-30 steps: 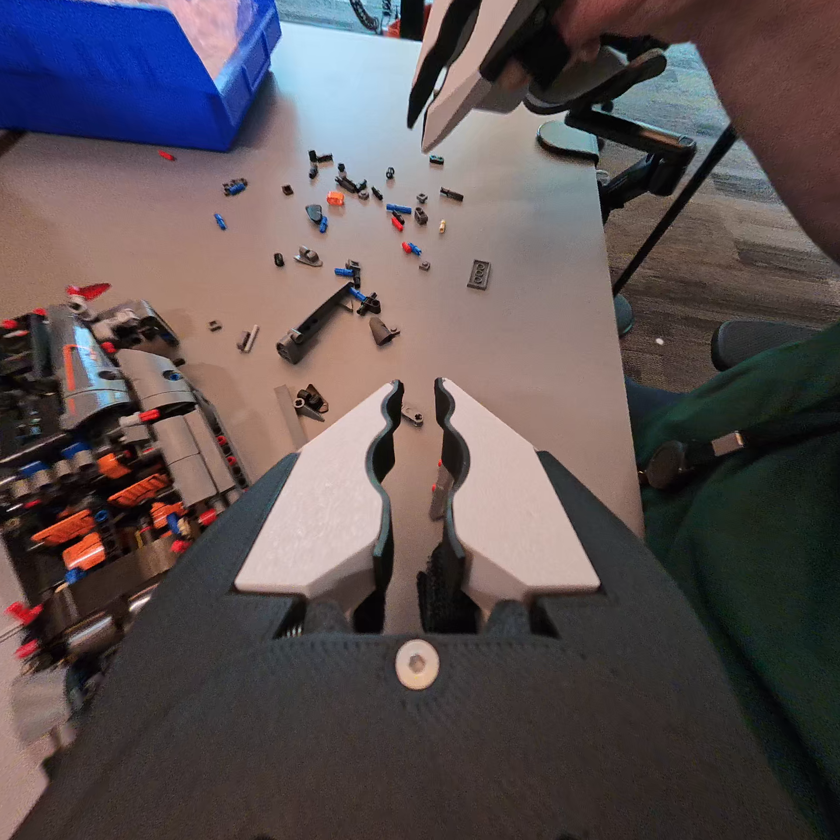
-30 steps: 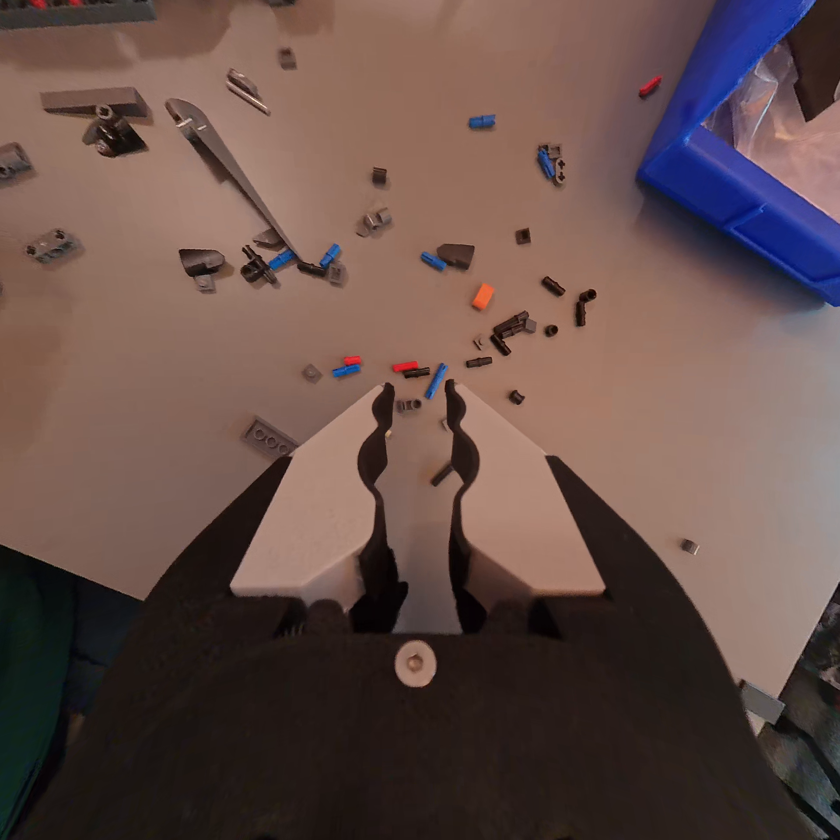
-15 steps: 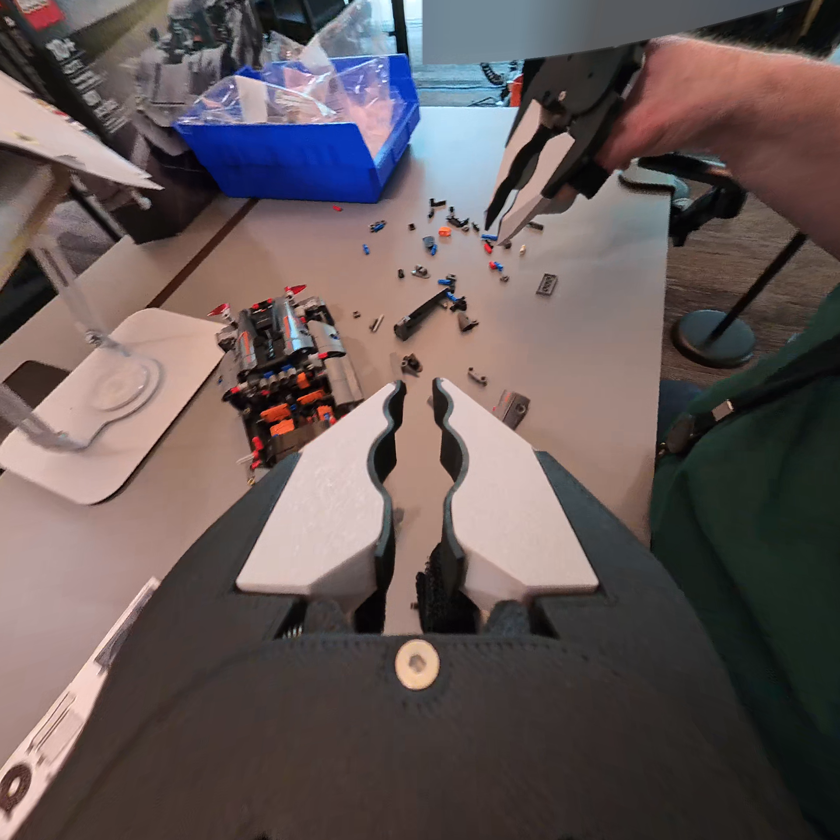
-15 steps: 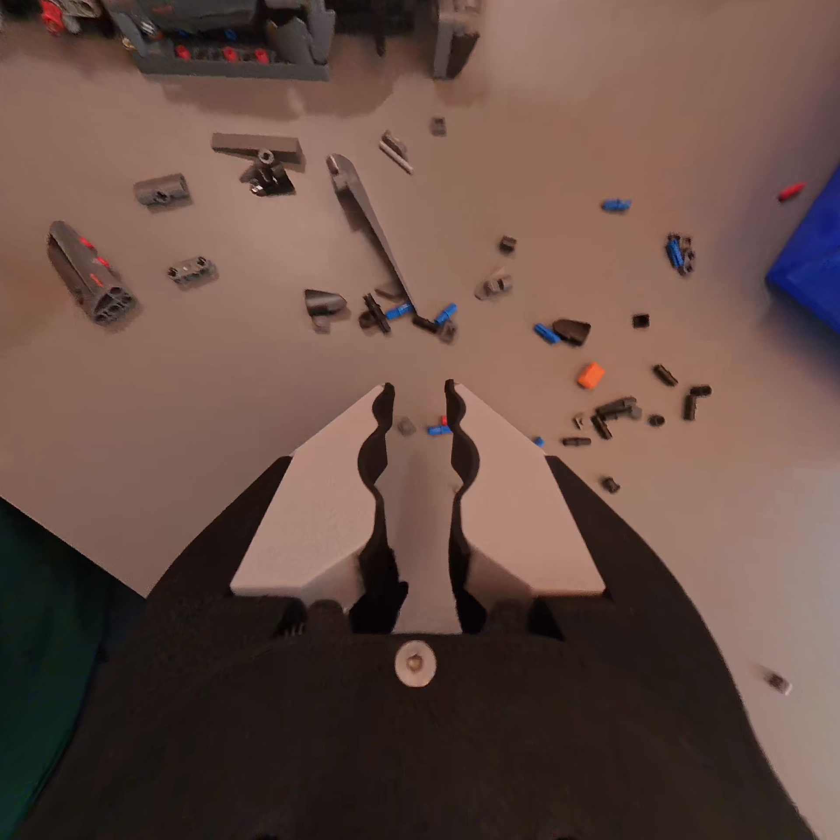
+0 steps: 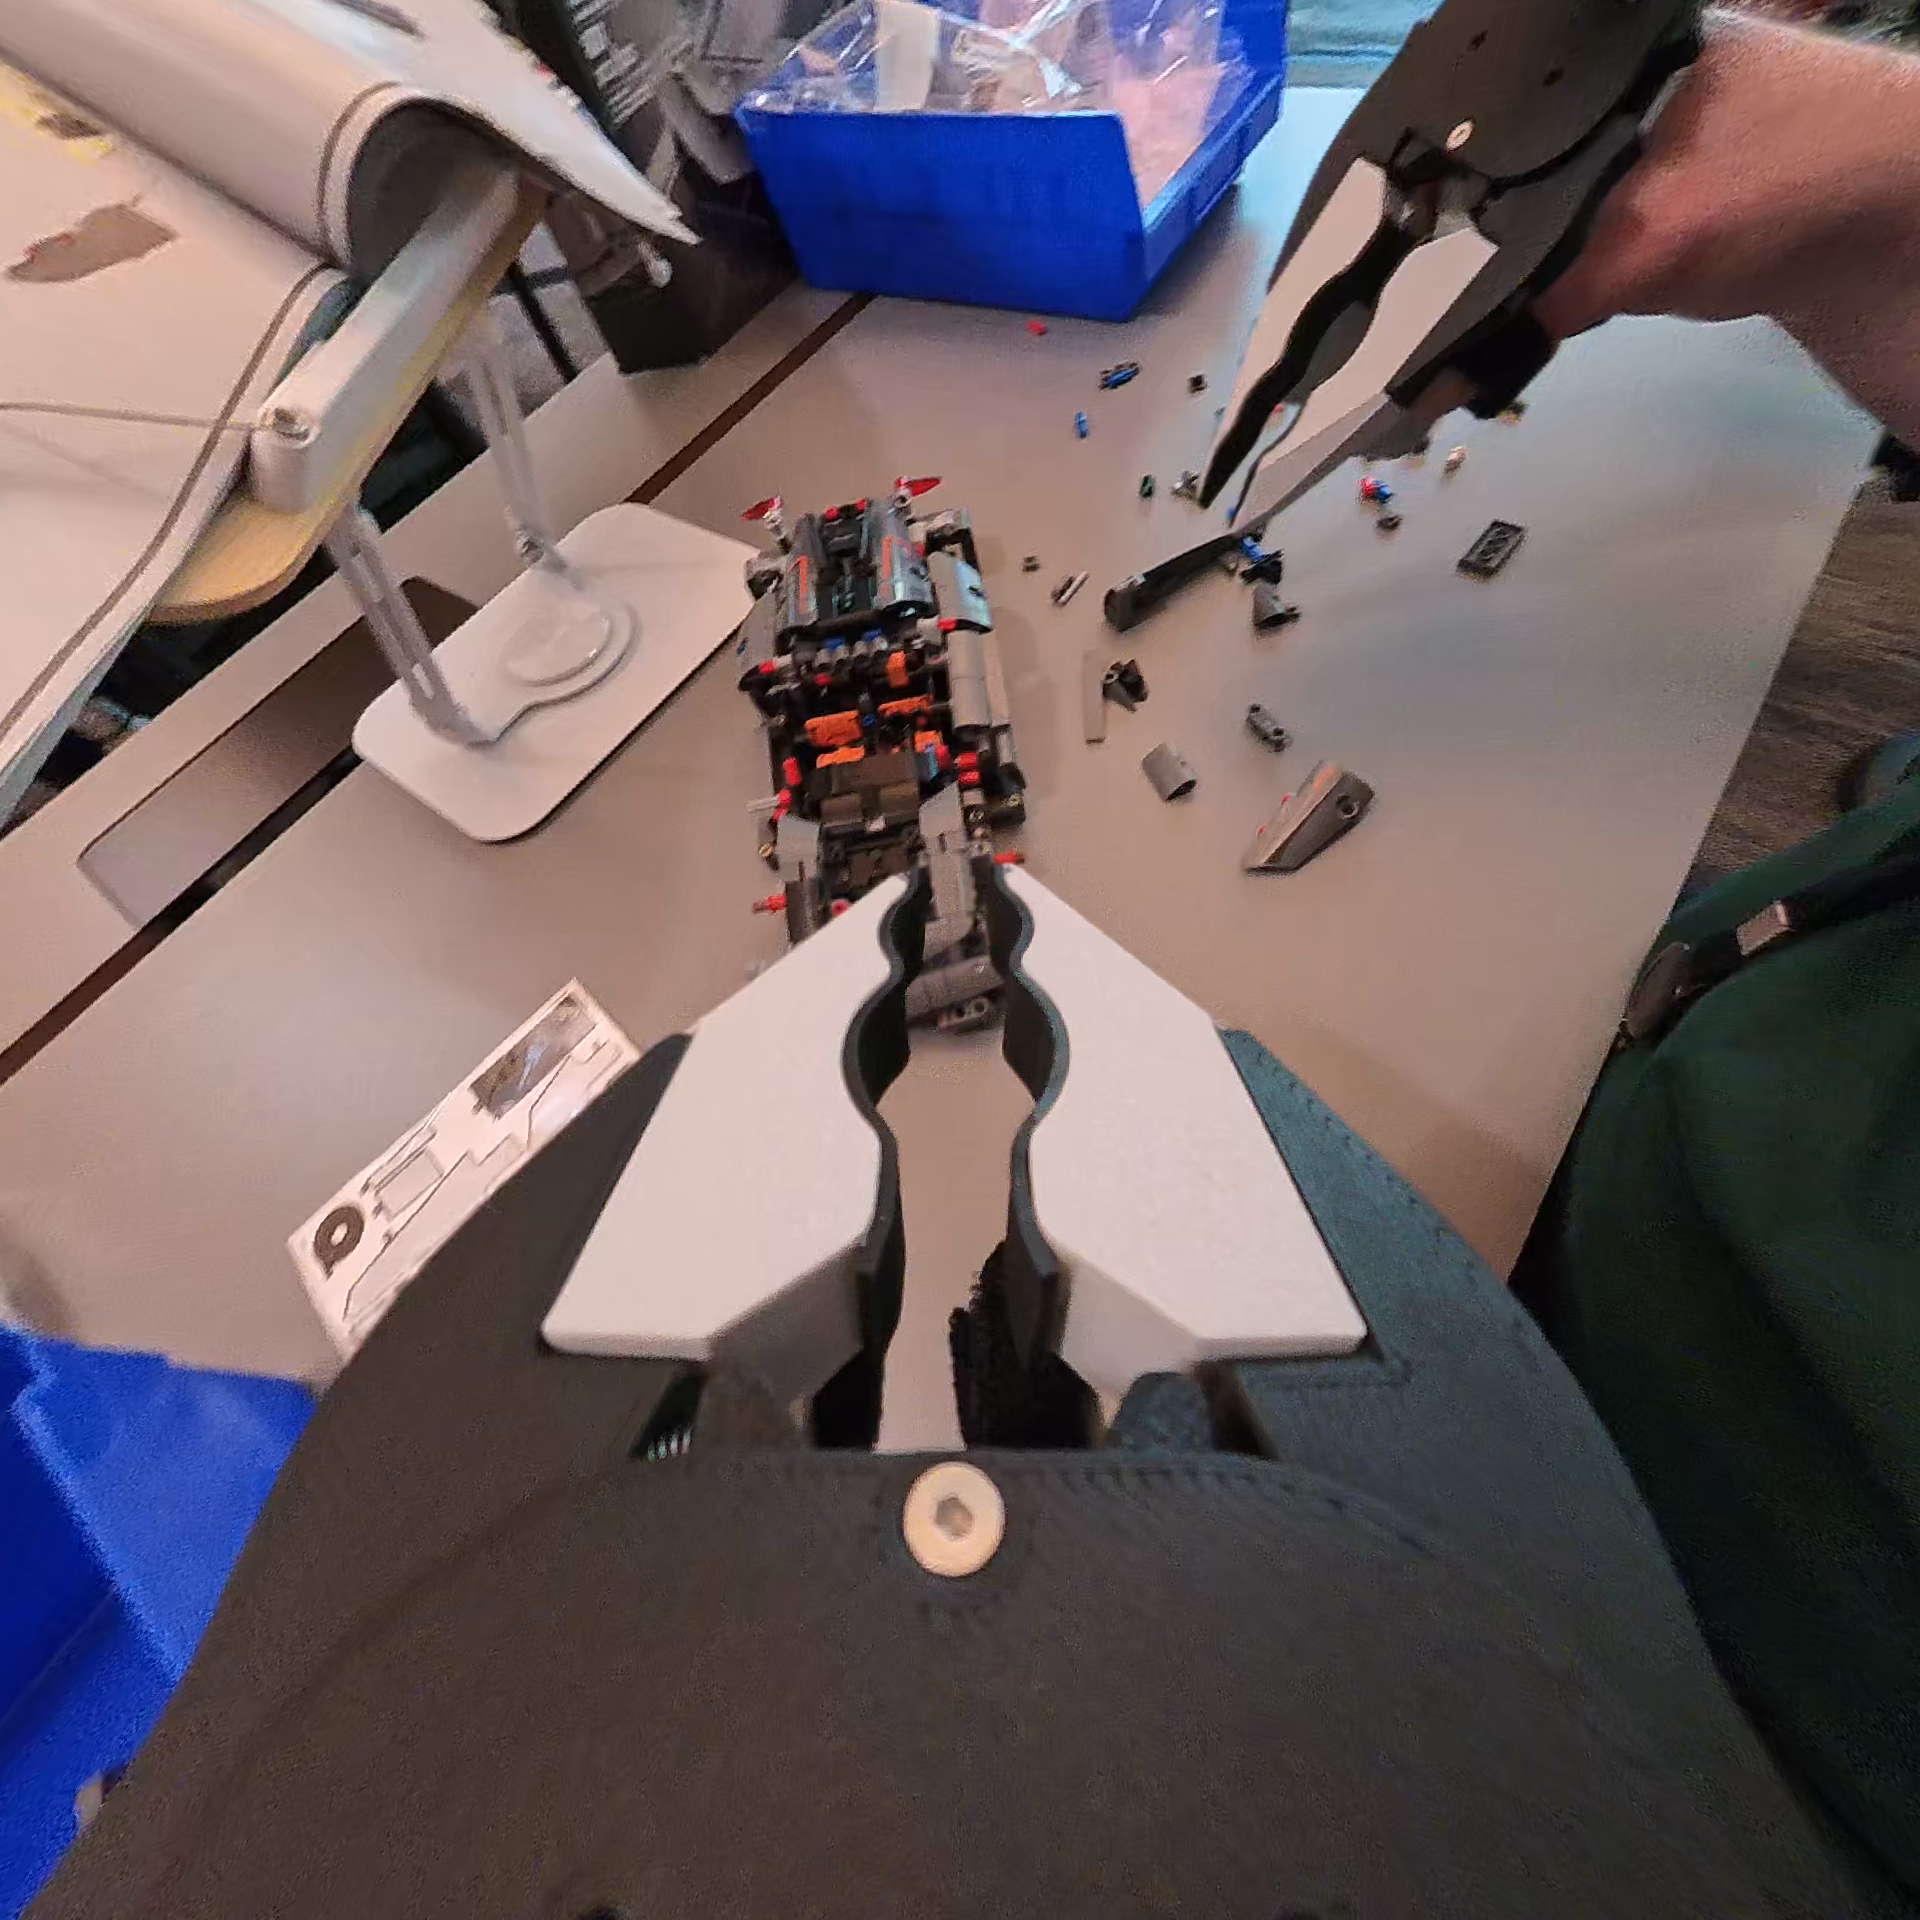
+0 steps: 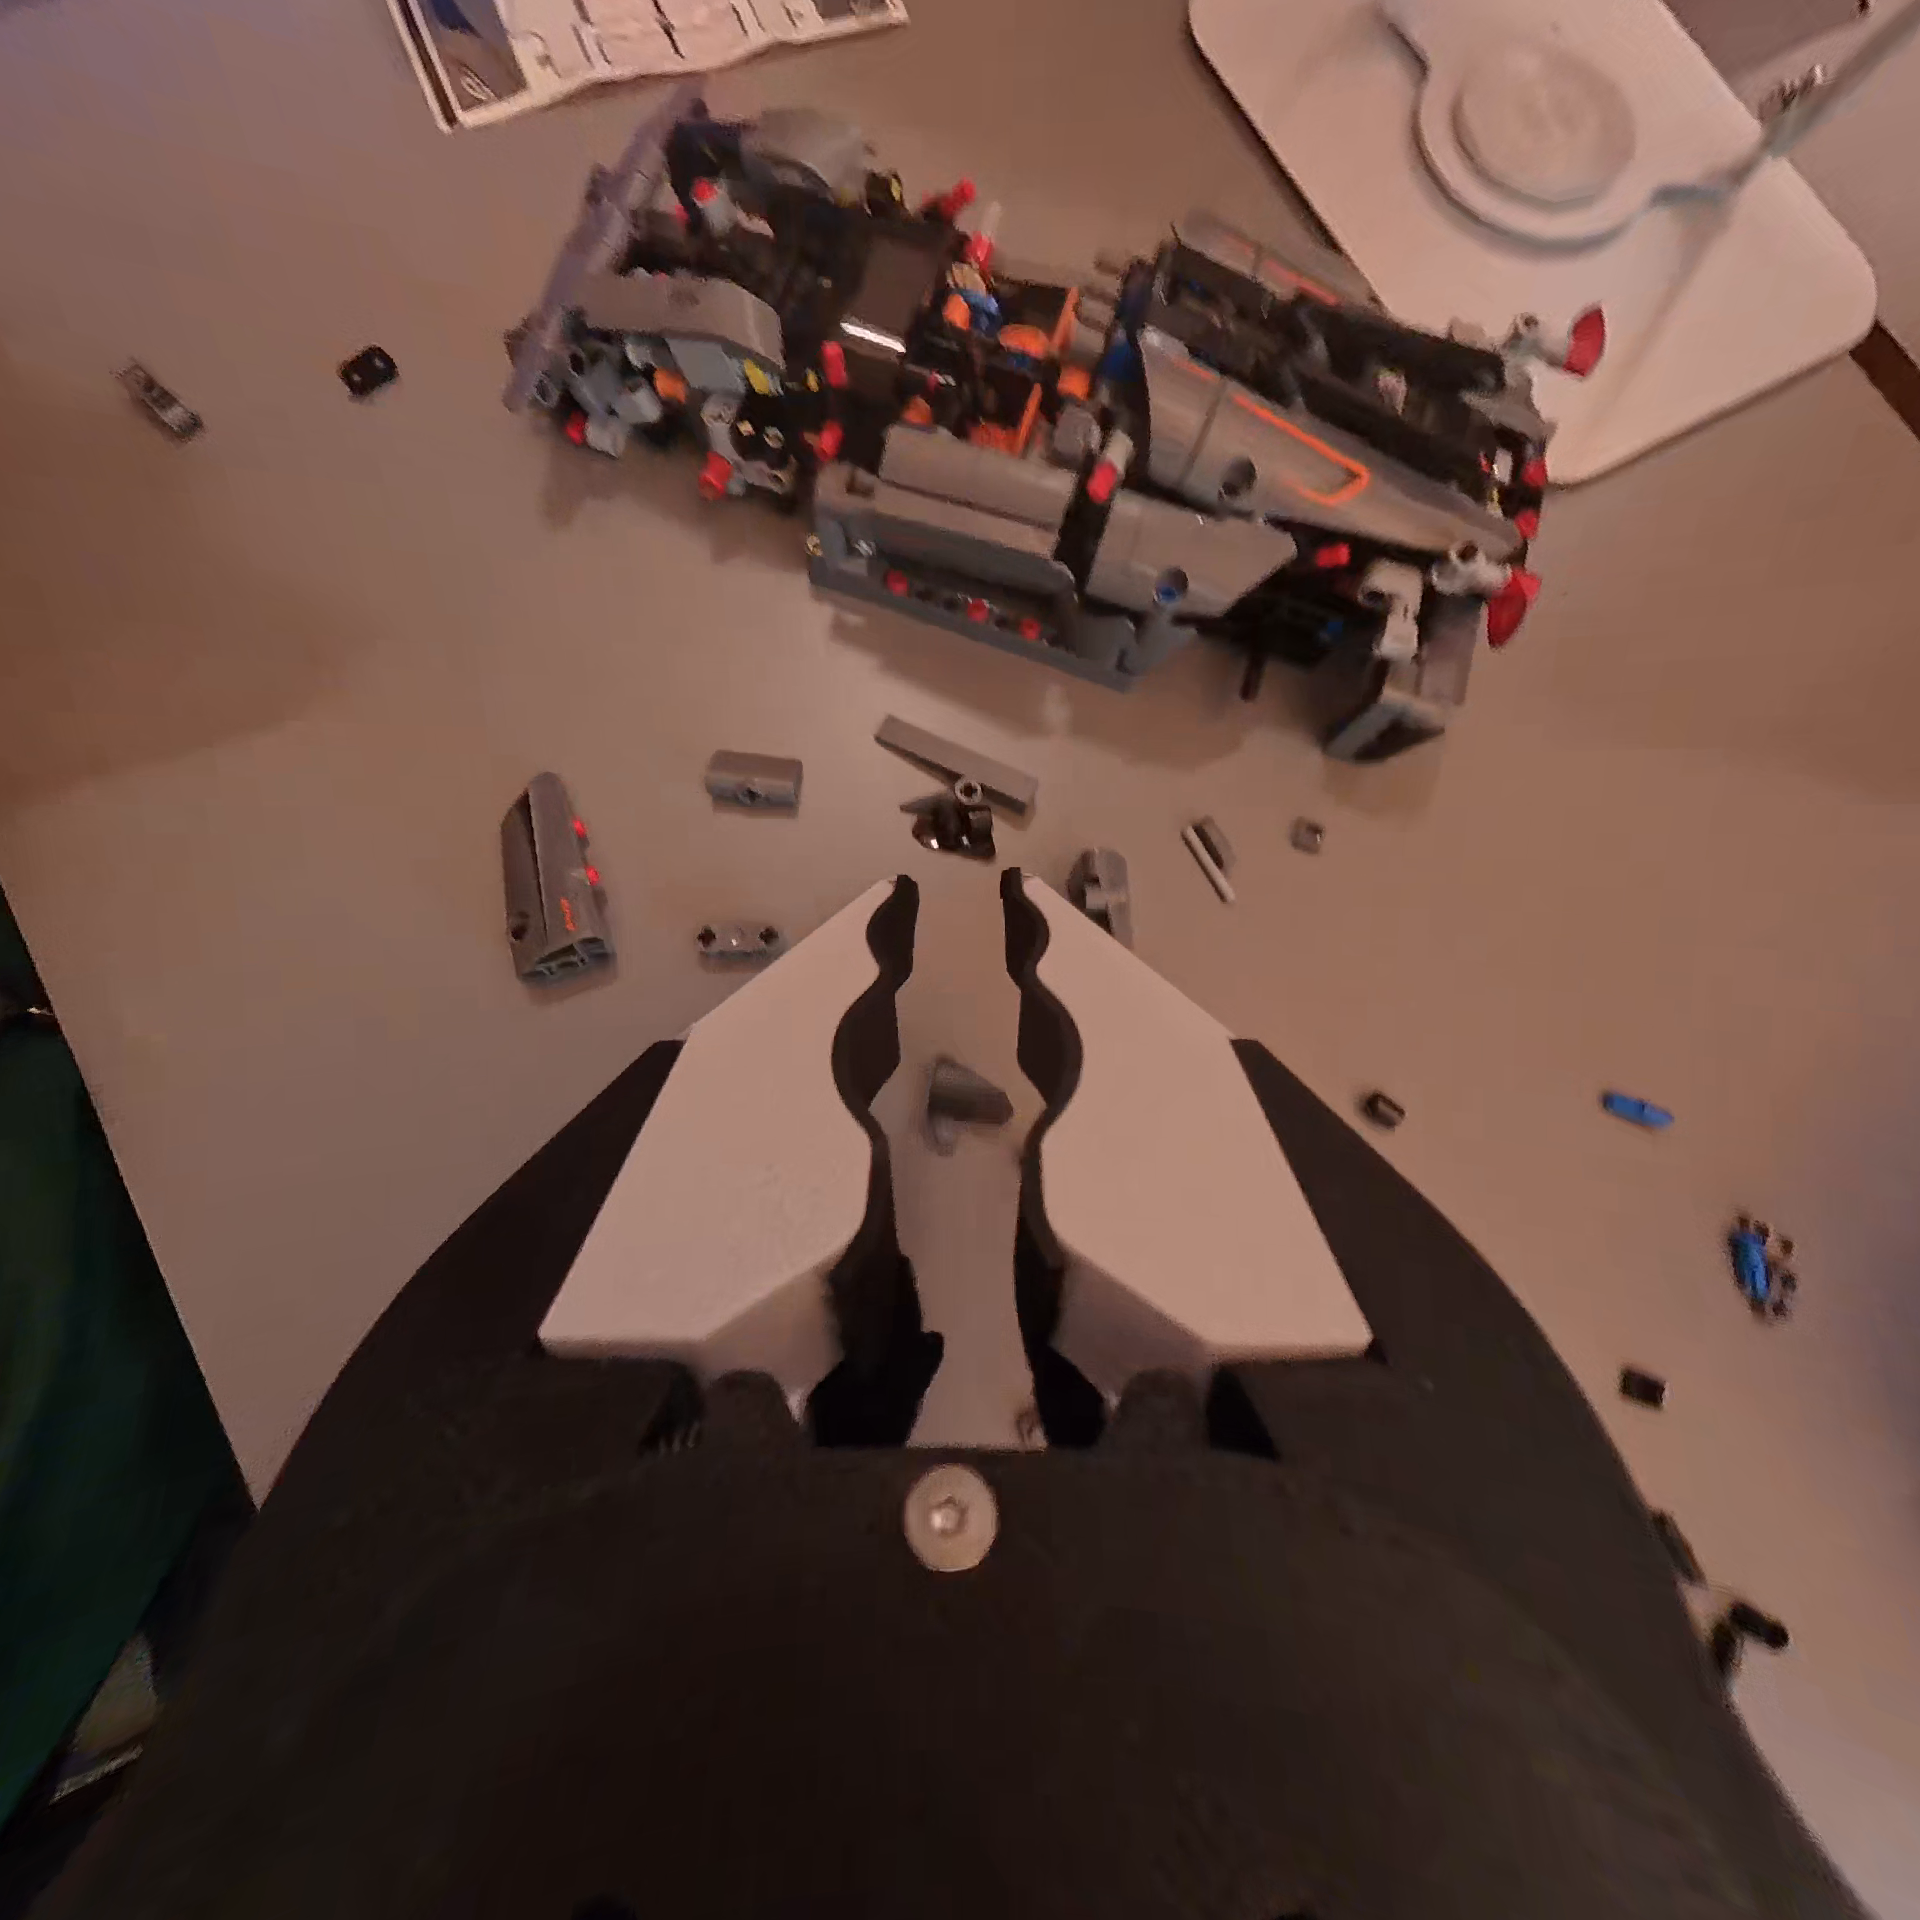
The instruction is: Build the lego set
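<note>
The half-built grey, black and orange Lego car [image 5: 883,675] lies on the grey table [image 5: 1455,831]; it also shows in the right wrist view [image 6: 1039,436]. My left gripper [image 5: 954,883] is open and empty, held above the table just short of the car's near end. My right gripper [image 6: 956,883] is open and empty above the loose parts beside the car, and it also shows in the left wrist view [image 5: 1231,504]. A small dark grey piece [image 6: 961,1107] lies on the table beneath its fingers. A grey panel with red pins [image 6: 556,904] lies to its left.
Loose small parts [image 5: 1247,582] are scattered right of the car. A blue bin with plastic bags [image 5: 987,208] stands at the back, another blue bin [image 5: 104,1507] at near left. A white stand base [image 5: 540,665] and instruction sheets [image 5: 468,1143] lie left. The table edge [image 5: 1714,831] is right. The tips of one gripper are about 25 cm away from the tips of the other. The small dark grey piece [image 6: 961,1107] is about 8 cm from my right fingertips and 30 cm from my left. The left camera catches it too, in the left wrist view [image 5: 1273,605].
My left gripper has pulled back and up, so the whole car now shows. My right gripper has moved from the small scattered pins toward the car. Both jaws keep the same gap.
</note>
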`<control>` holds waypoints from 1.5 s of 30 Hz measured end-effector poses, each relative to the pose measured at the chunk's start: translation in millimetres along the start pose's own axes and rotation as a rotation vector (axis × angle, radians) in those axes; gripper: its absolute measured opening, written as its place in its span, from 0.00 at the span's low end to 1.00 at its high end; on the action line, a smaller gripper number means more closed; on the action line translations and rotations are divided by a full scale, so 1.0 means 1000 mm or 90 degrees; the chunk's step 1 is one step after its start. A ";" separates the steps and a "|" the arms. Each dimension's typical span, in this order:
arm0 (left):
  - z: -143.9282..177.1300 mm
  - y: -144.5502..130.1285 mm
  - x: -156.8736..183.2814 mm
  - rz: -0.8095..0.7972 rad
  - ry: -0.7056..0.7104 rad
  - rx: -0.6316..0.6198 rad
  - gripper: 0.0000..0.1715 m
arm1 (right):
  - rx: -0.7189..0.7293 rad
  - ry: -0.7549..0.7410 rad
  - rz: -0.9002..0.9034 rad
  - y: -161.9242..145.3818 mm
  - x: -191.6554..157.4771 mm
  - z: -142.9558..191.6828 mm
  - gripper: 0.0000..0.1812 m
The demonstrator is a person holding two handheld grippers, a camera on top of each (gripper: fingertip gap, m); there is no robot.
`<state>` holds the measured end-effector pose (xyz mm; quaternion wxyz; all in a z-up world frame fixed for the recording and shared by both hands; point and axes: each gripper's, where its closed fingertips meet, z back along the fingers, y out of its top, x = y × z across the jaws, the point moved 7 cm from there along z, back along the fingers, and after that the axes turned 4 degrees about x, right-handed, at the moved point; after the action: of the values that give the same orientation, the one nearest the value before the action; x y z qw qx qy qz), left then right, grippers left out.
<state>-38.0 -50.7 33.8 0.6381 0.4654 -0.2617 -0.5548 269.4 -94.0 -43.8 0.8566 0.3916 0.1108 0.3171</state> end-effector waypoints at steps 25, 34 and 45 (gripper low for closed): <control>0.071 -0.022 -0.043 0.040 0.197 -0.036 0.06 | 0.013 -0.156 -0.065 -0.002 0.076 0.031 0.10; -0.020 -0.019 -0.008 0.026 -0.002 0.024 0.04 | -0.077 -0.245 -0.227 -0.047 0.154 0.058 0.08; -0.044 -0.034 -0.002 0.056 -0.058 0.031 0.04 | -0.176 -0.159 -0.164 -0.070 0.176 -0.018 0.13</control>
<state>-16.9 -33.4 -14.4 0.6379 0.4430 -0.3242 -0.5401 430.1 -6.9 -97.7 0.9427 0.2892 0.0084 0.1662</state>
